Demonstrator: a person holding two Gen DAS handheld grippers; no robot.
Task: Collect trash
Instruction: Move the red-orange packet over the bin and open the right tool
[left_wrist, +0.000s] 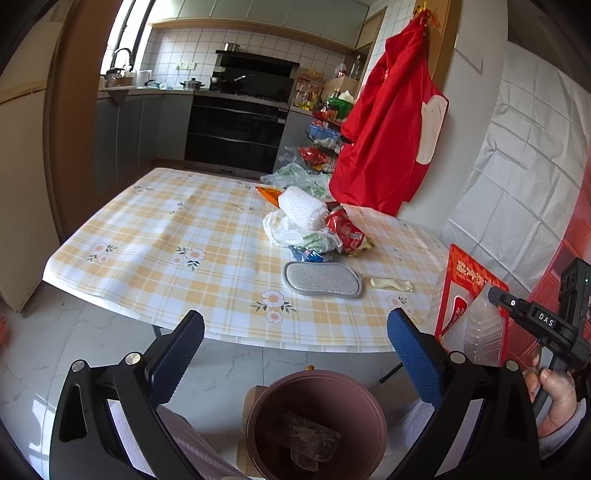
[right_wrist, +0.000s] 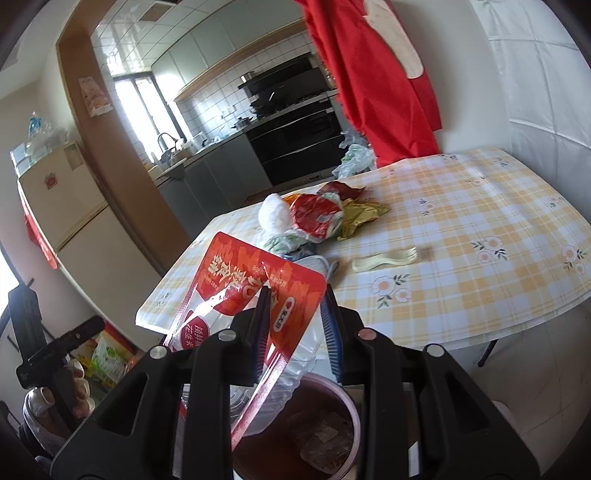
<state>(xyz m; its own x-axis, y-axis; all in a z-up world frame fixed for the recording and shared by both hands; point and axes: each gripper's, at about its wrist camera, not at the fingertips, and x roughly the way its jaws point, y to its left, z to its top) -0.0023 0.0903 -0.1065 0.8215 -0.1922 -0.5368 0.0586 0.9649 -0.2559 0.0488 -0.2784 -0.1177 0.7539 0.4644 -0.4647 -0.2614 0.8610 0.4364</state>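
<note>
The right hand-held gripper (right_wrist: 295, 295) is closed on a red snack pouch (right_wrist: 255, 284) with a clear window, pinching the thin film near its upper edge, so the empty pouch hangs off the near edge of the surface (right_wrist: 480, 206) and down over the brown trash bin (right_wrist: 347, 406) on the floor. A ribbed clear plastic tray seems to hang with the pouch, though I cannot tell whether the fingers grip it too. The bin already holds some crumpled clear wrapping. The left hand-held gripper (left_wrist: 295, 328) stands wide open and empty, above the bin (left_wrist: 317, 376) and just short of the surface's near edge. The pouch looks very light, limp and slick; it should fall freely once let go, but it may flutter or catch on the rim, so releasing it low over the opening seems wise. More trash waits in a heap (left_wrist: 314, 225) towards the far right of the surface: a white foam net sleeve, thin plastic bags, a red crisp packet and an orange wrapper, all soft, crinkly and nearly weightless, best pinched at a bunched fold. A pale plastic fork (left_wrist: 391, 284) lies near the right edge, stiff and flat, probably easiest taken across its handle. A grey scouring pad (left_wrist: 321, 278) lies just beside it.
</note>
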